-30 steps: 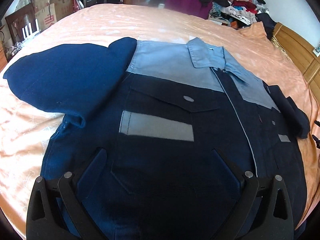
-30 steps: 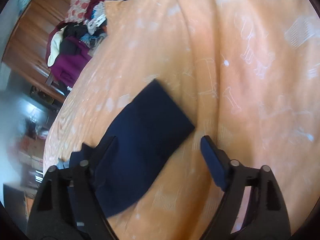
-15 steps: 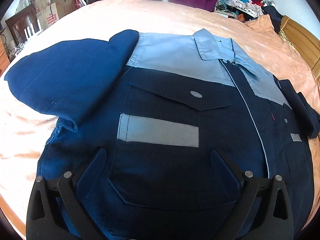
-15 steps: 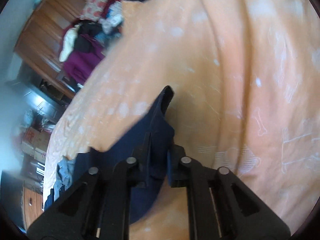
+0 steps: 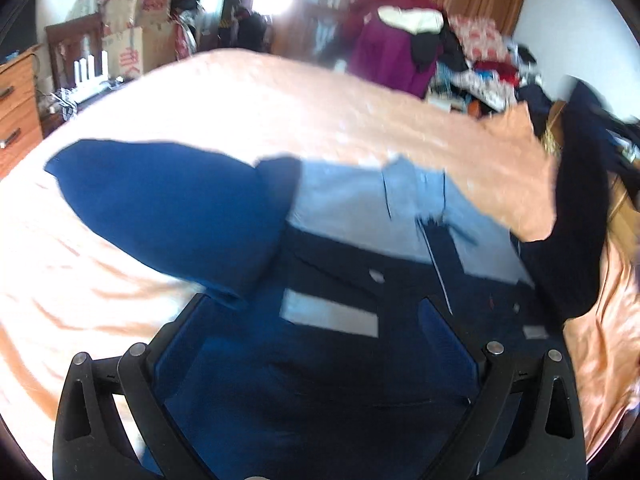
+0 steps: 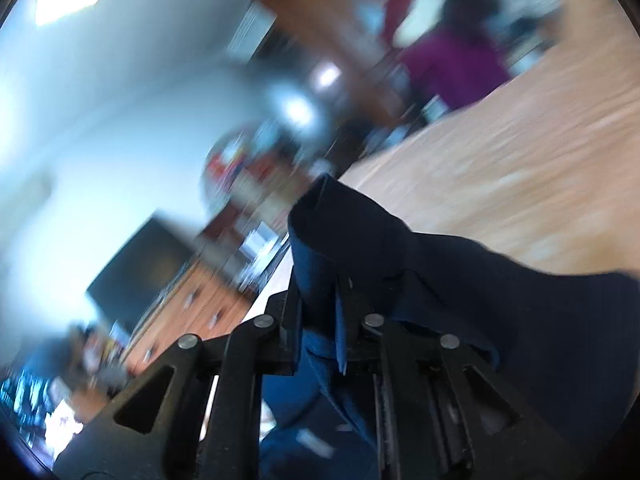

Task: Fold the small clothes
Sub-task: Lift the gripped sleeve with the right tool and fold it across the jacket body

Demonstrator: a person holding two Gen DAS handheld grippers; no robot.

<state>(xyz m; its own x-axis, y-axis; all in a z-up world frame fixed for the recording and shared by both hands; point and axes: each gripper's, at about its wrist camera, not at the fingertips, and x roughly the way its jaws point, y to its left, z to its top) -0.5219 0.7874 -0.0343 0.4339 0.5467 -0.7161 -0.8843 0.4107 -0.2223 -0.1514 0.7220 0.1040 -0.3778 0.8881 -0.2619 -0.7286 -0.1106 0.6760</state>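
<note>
A small navy jacket with a light blue yoke and collar lies face up on the orange bed. Its left sleeve lies spread out to the side. My left gripper hovers open over the jacket's lower front, holding nothing. The right sleeve stands lifted off the bed at the right of the left wrist view. In the right wrist view my right gripper is shut on that dark sleeve's cuff, raised high and tilted; the view is blurred.
The orange bedsheet spreads around the jacket. Behind the bed stand cardboard boxes, a wooden dresser, a wardrobe and a heap of clothes. A wooden bed frame runs along the right.
My right gripper, shut on the right sleeve's cuff, has lifted it off the bed and swung it up. The left gripper pulled back and tilted up, still open.
</note>
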